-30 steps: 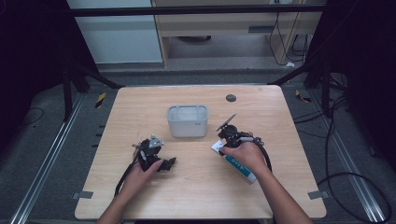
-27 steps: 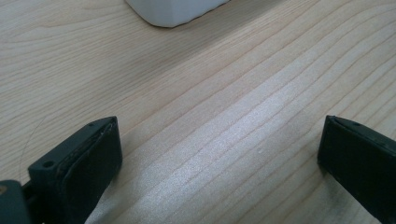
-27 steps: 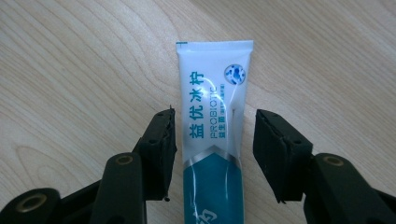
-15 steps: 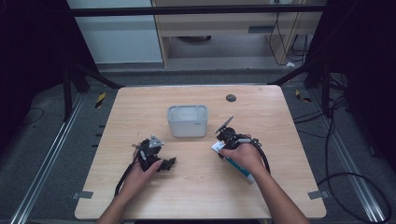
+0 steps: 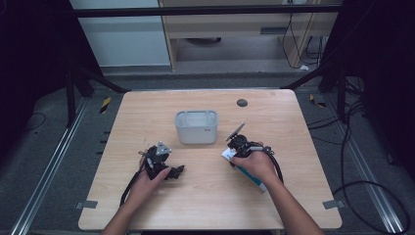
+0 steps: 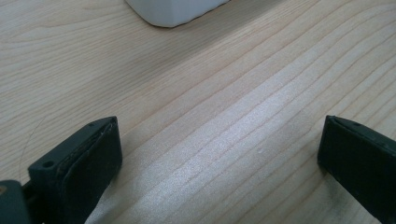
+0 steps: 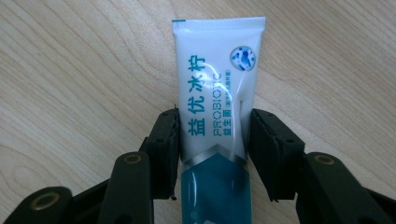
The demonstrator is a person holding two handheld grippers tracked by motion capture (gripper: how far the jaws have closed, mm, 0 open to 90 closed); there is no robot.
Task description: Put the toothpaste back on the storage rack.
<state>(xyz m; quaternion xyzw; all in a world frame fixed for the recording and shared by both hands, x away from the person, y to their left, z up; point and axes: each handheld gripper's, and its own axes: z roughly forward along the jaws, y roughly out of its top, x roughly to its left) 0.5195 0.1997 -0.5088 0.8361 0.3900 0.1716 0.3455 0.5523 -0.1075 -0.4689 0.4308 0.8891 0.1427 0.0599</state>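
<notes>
A white and teal toothpaste tube [image 7: 215,84] with blue print lies flat on the wooden table [image 5: 205,205]. My right gripper [image 7: 214,135] is shut on the tube, one black pad pressed against each long side at the middle. In the high view the tube [image 5: 258,186] pokes out beneath the right hand, and the right gripper [image 5: 234,152] is at its white end. My left gripper [image 6: 219,149] stands open, jaws wide apart over bare wood. In the high view the left gripper [image 5: 171,170] rests left of centre.
A white rectangular bin [image 5: 196,134] stands in the middle of the table, between and beyond the two grippers; its corner [image 6: 173,11] shows ahead of the left gripper. A small dark round disc [image 5: 242,103] lies near the far edge.
The right hand has slid a little further over the tube, covering more of it. The left hand and its gripper have stayed in place.
</notes>
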